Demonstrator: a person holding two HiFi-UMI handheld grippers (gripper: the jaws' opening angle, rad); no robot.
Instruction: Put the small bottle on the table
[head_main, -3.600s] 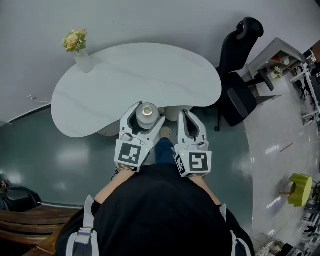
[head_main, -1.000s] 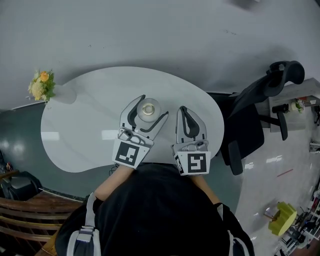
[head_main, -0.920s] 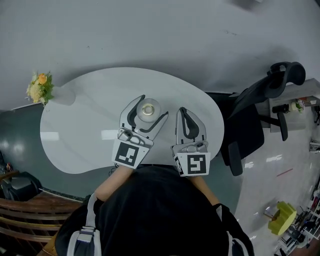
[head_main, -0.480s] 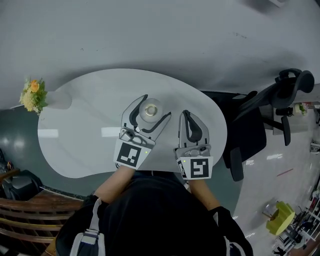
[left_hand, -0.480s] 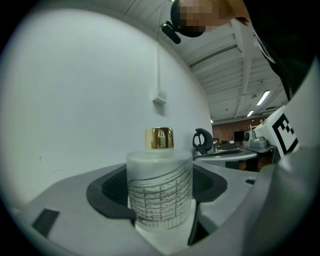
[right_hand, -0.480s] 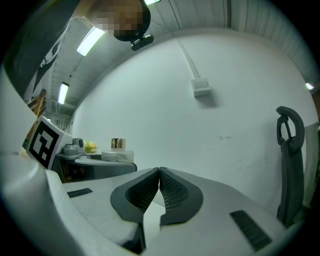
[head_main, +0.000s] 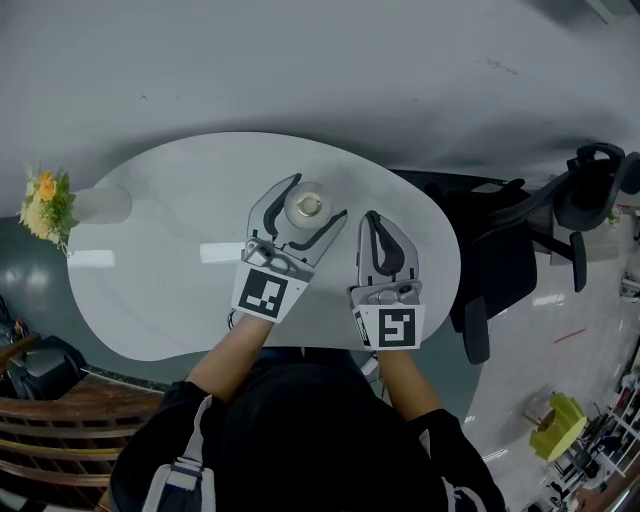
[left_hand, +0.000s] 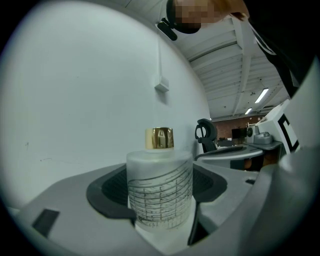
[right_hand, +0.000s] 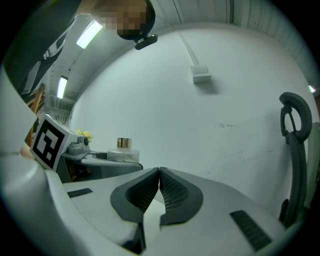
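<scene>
The small bottle (head_main: 306, 206) is frosted glass with a gold cap (left_hand: 159, 138). It stands upright between the jaws of my left gripper (head_main: 318, 198), which is shut on its body (left_hand: 160, 192). In the head view the bottle is over the middle of the white kidney-shaped table (head_main: 150, 280); I cannot tell whether its base touches the top. My right gripper (head_main: 377, 220) hovers just to the right over the table, shut with nothing in it, its pads meeting (right_hand: 159, 176). The right gripper view also catches the bottle (right_hand: 124, 152) off to the left.
A vase of yellow flowers (head_main: 45, 200) stands at the table's far left end. A black office chair (head_main: 500, 255) sits past the table's right end, a second one (head_main: 595, 180) further right. A grey wall (head_main: 300, 60) runs behind the table. Wooden furniture (head_main: 40, 440) is at lower left.
Both grippers have moved forward from the table's near edge to over its middle, the left one carrying the bottle. Over the last second the bottle has sunk lower toward the top.
</scene>
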